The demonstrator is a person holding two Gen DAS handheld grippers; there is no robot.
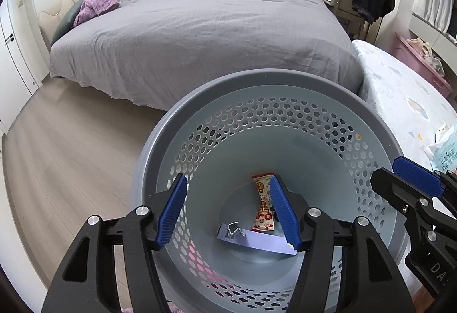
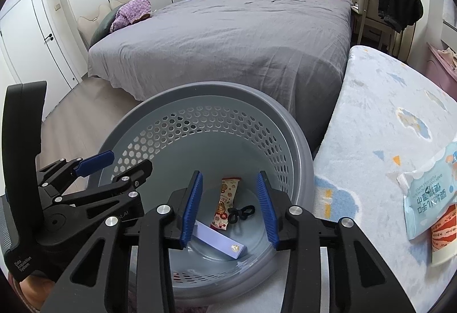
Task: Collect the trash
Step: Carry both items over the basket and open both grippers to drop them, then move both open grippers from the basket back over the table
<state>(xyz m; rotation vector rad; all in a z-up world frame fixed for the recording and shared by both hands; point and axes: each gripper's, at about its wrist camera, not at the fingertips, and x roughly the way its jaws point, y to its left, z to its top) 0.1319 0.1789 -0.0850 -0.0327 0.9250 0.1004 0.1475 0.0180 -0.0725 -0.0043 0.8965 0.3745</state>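
A grey perforated bin [image 1: 257,79] [image 2: 200,89] stands on the floor right below both grippers. On its bottom lie a red-and-white snack wrapper [image 1: 264,210] [image 2: 225,204], a flat lilac box [image 1: 257,241] [image 2: 220,241], a small metal clip [image 1: 234,228] and a black clip [image 2: 241,211]. My left gripper [image 1: 228,181] hangs open over the bin's mouth with nothing between its blue pads. My right gripper [image 2: 229,176] is open too, with nothing in it, over the same bin. Each gripper shows in the other's view, the right one [image 1: 414,179] at the bin's right rim and the left one [image 2: 97,163] at its left rim.
A bed with a grey cover [image 1: 200,36] fills the space behind the bin. To the right lies a light-blue patterned mattress [image 2: 385,113] with a pack of wipes [image 2: 428,199] [image 1: 442,153] and a red-and-white packet [image 2: 442,236] under it. Wooden floor [image 1: 71,141] stretches left.
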